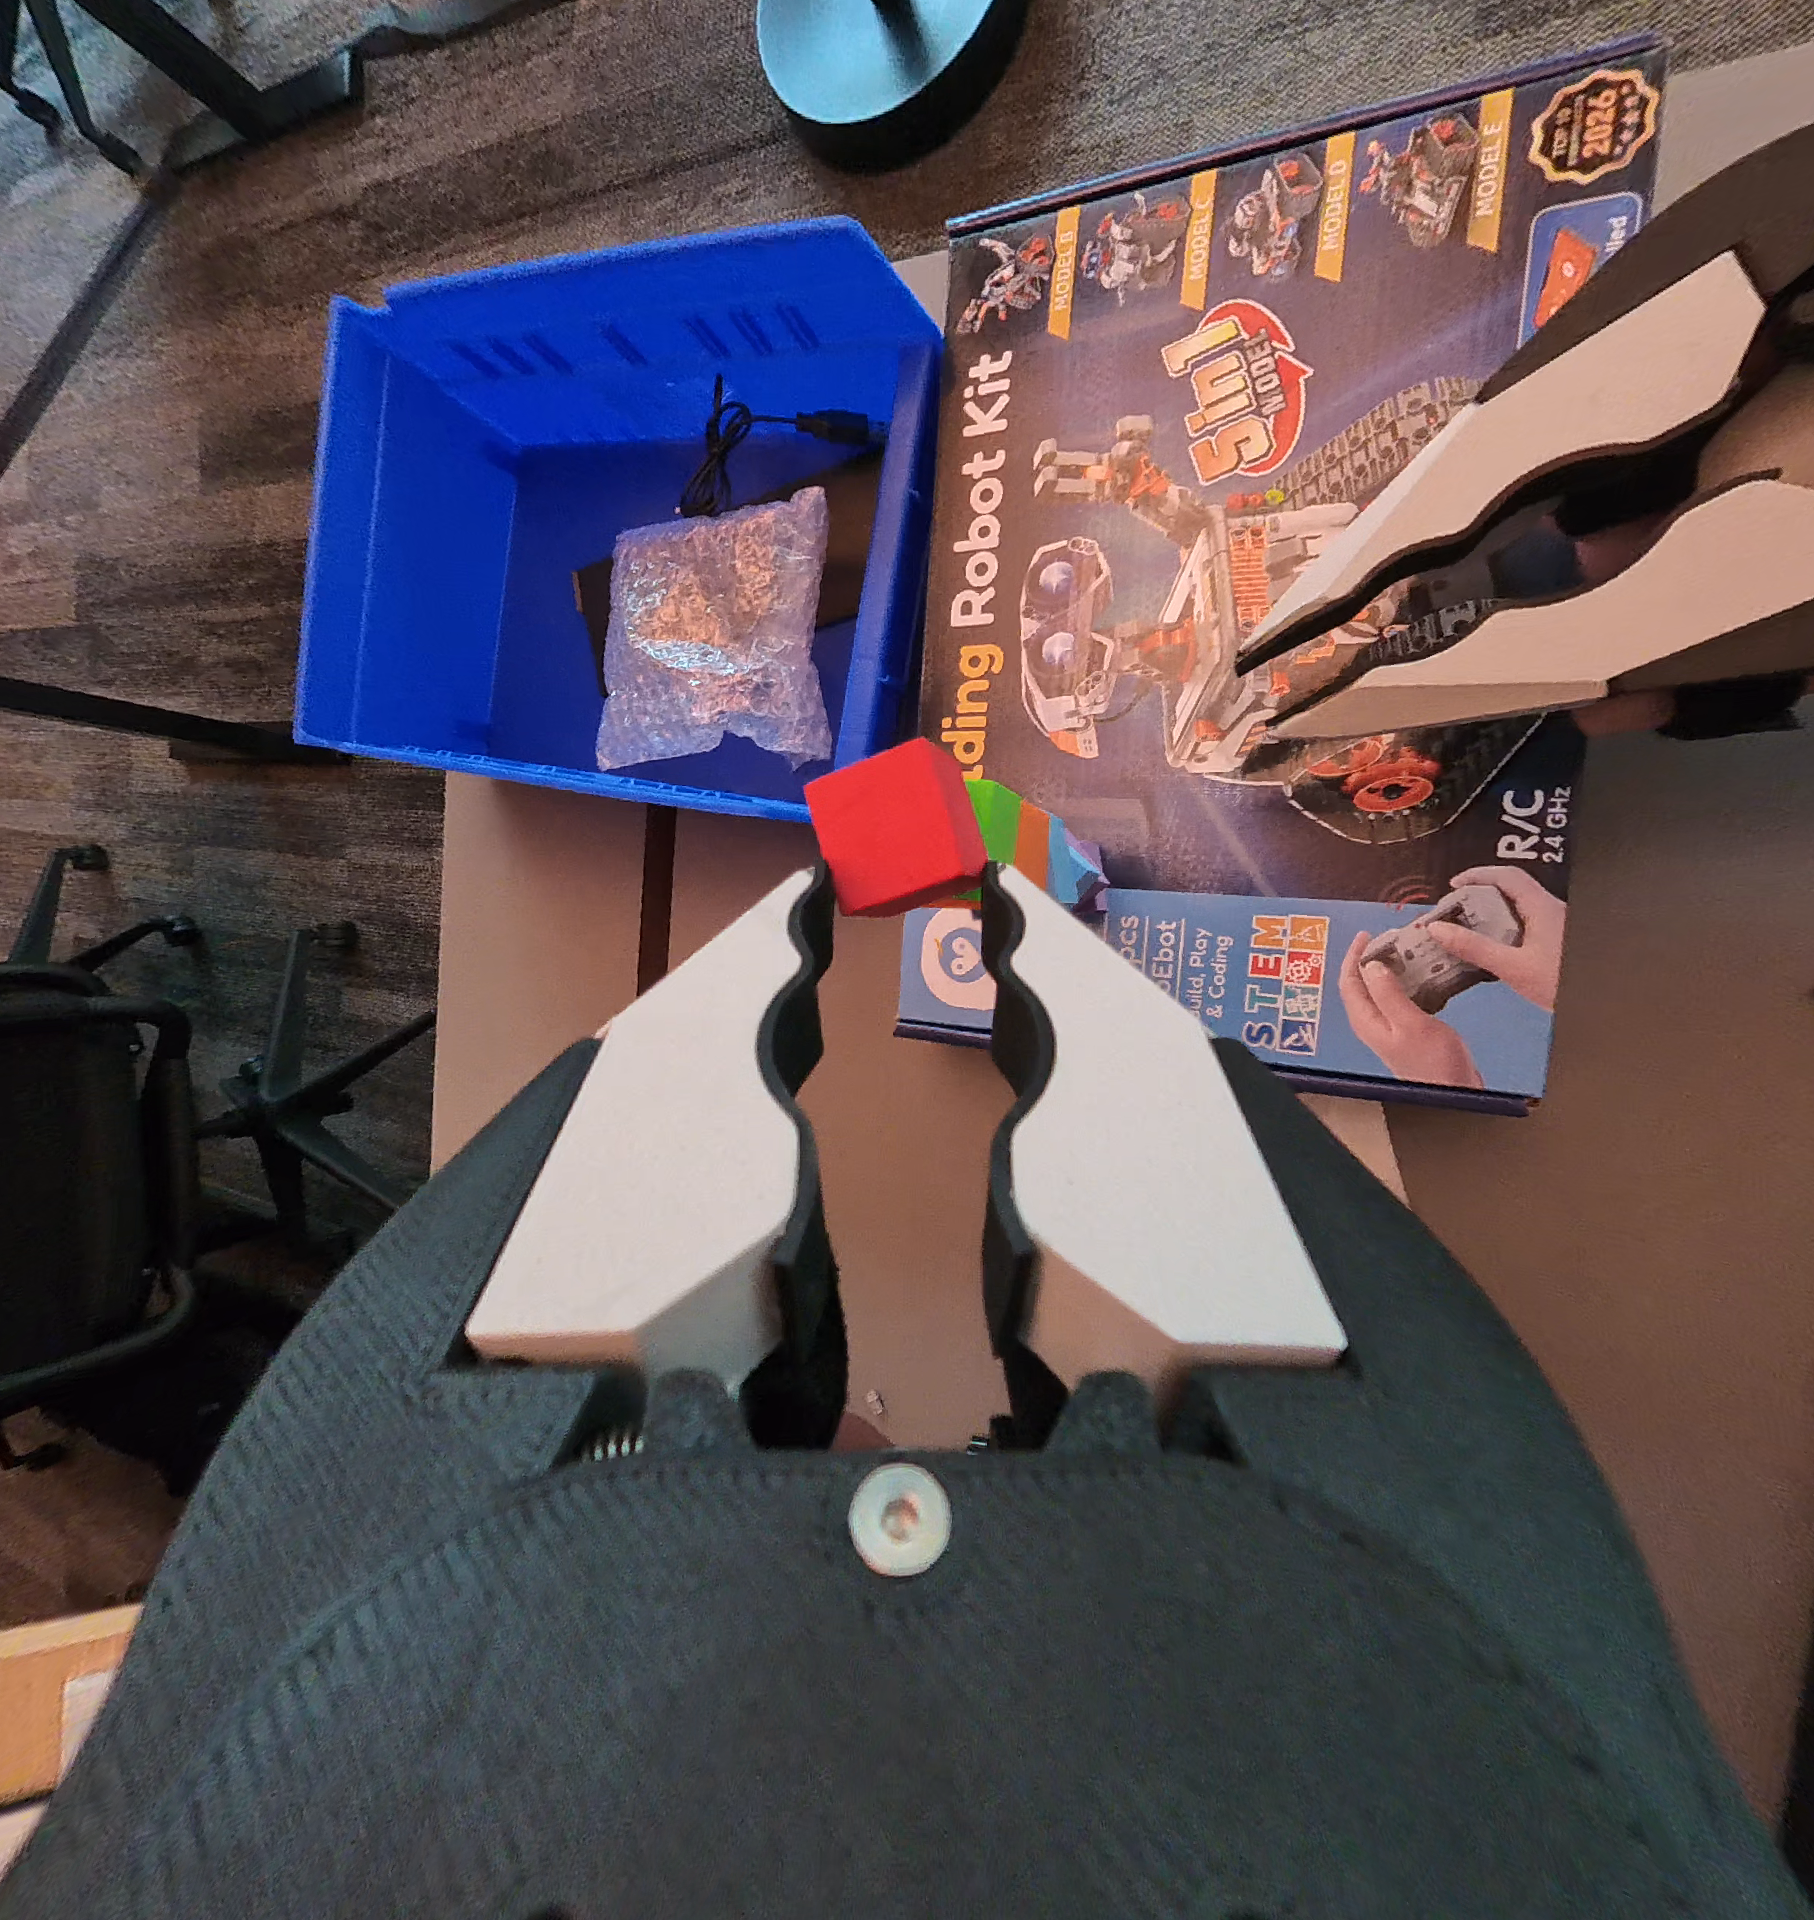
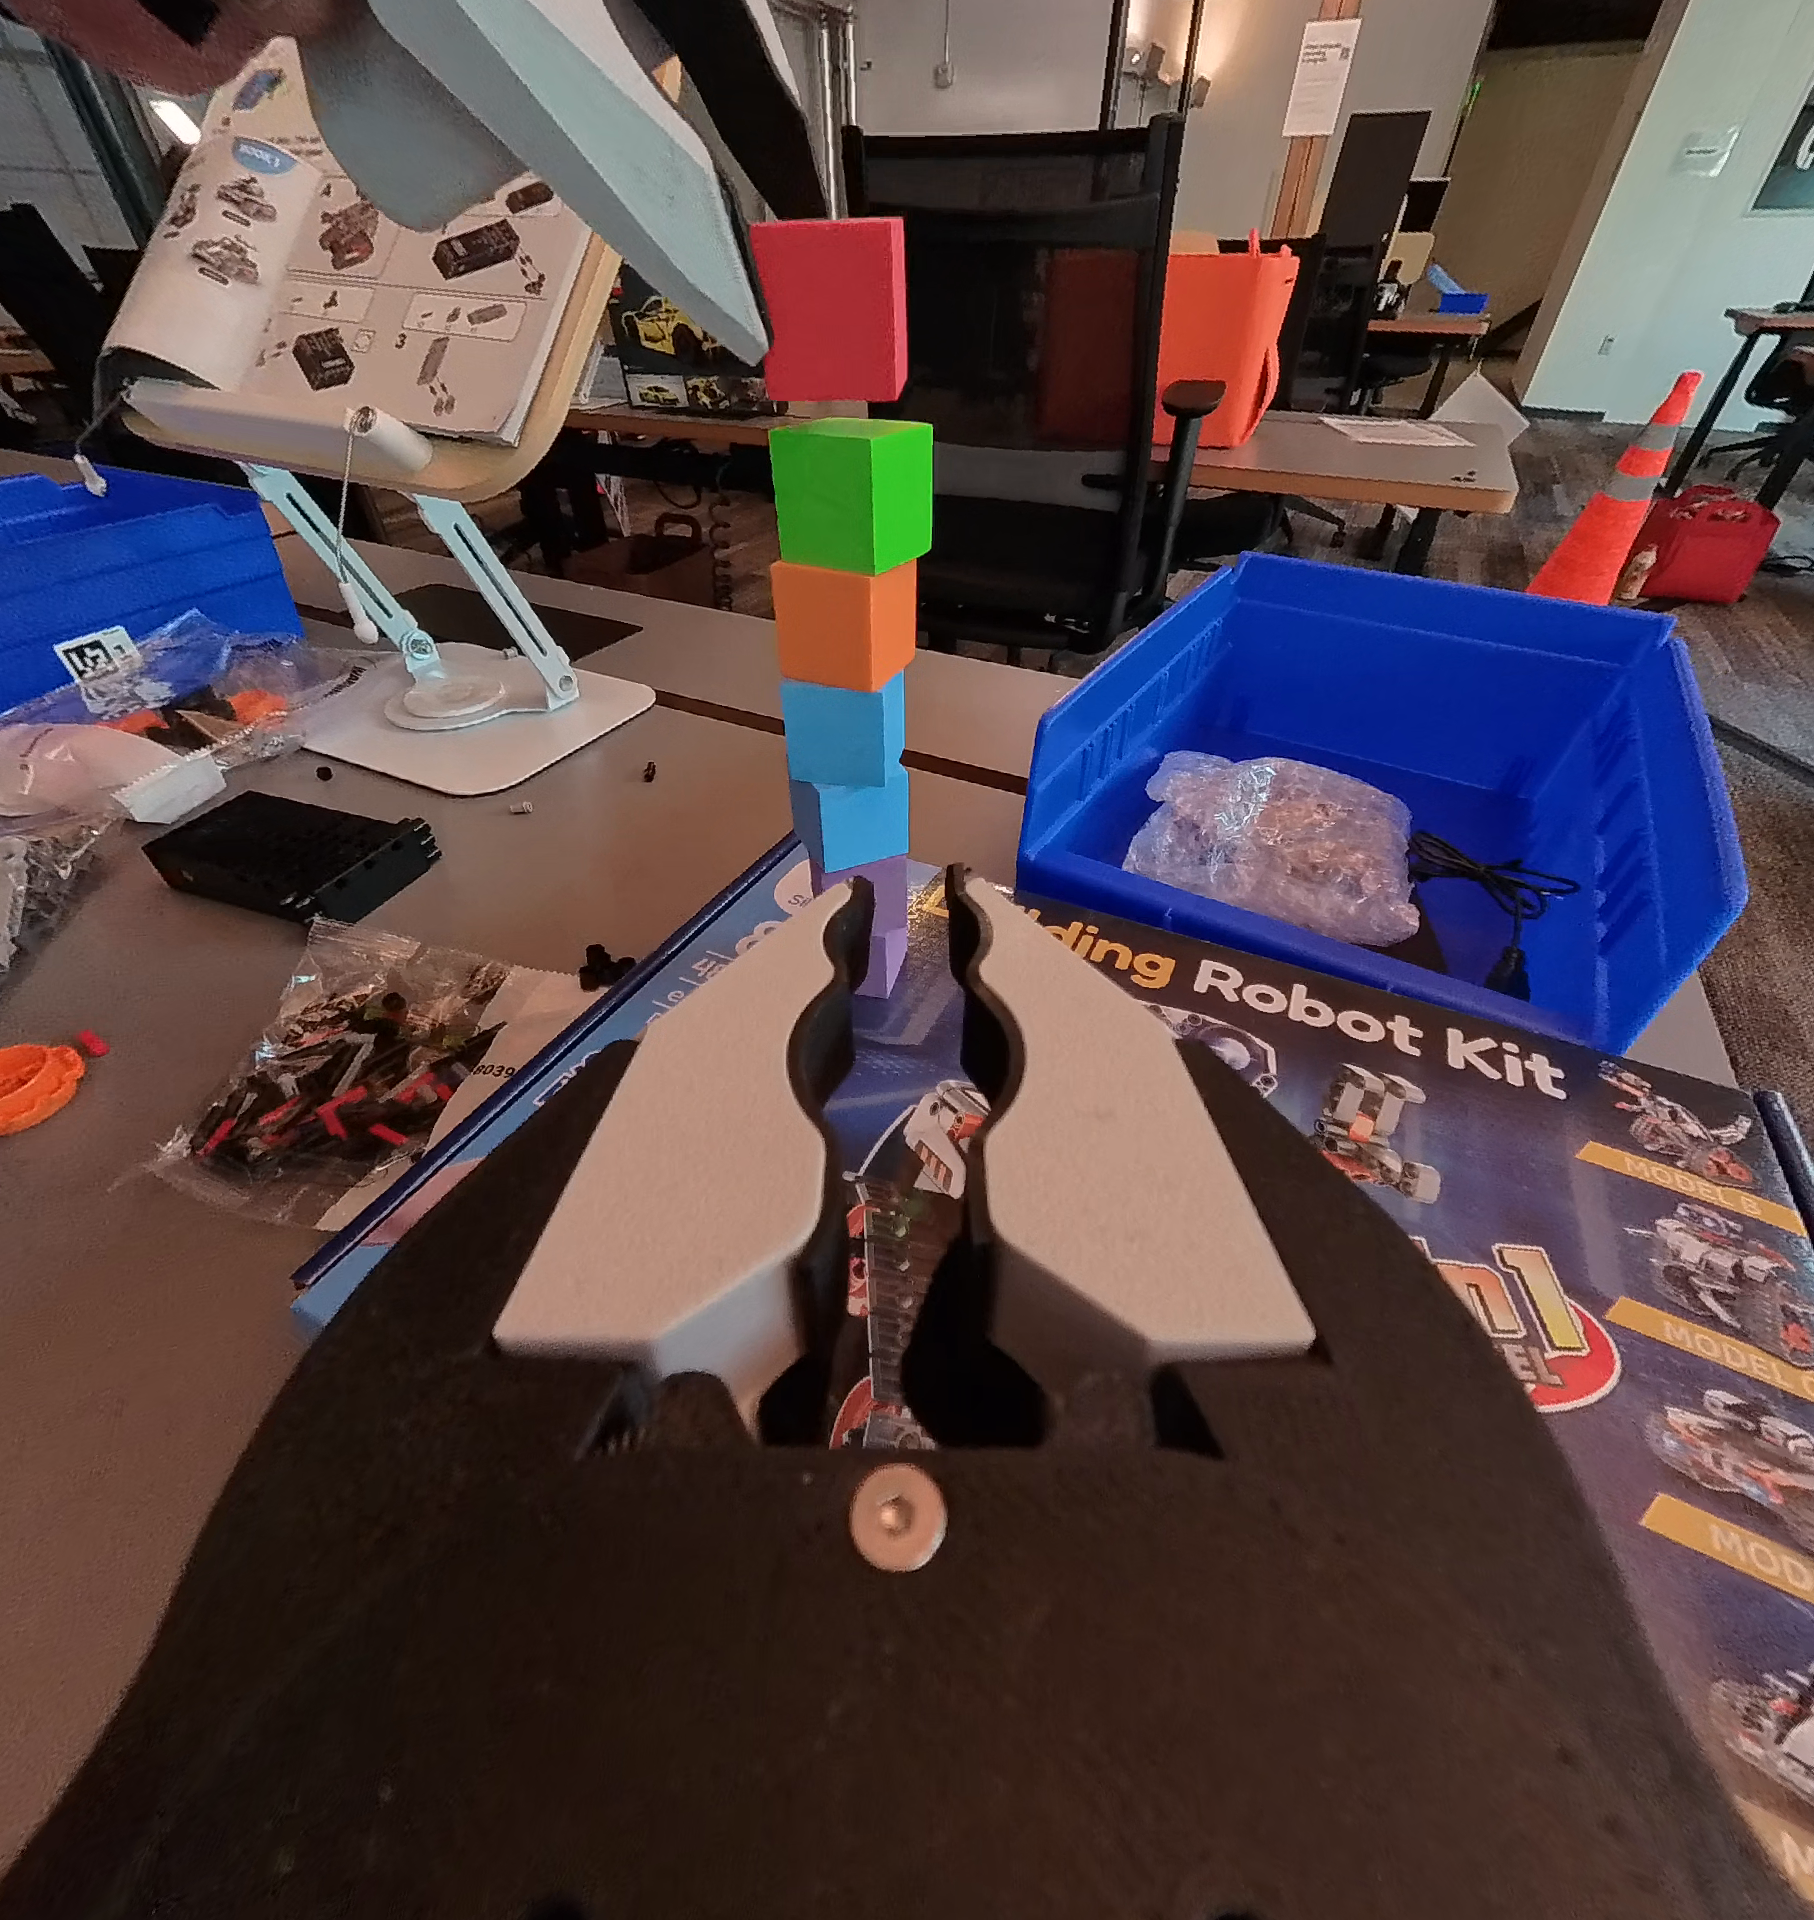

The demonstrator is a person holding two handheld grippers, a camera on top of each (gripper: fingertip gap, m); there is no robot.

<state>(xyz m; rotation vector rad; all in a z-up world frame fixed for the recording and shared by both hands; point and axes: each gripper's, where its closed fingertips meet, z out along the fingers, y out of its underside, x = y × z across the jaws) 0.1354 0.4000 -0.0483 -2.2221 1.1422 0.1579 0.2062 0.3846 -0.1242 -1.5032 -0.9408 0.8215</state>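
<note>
left claw [image 1: 903,883] gripping red cube [image 1: 895,826] (seemingly) above green cube [image 2: 851,497]

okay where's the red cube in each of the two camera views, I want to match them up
Left wrist view: the red cube sits just above centre, at the tips of the left hand-held gripper.
Right wrist view: upper centre, topping the stack above the green cube, with a sliver of gap showing between them.
Shared landmark: the blue bin holding a bubble-wrap bag.
</note>
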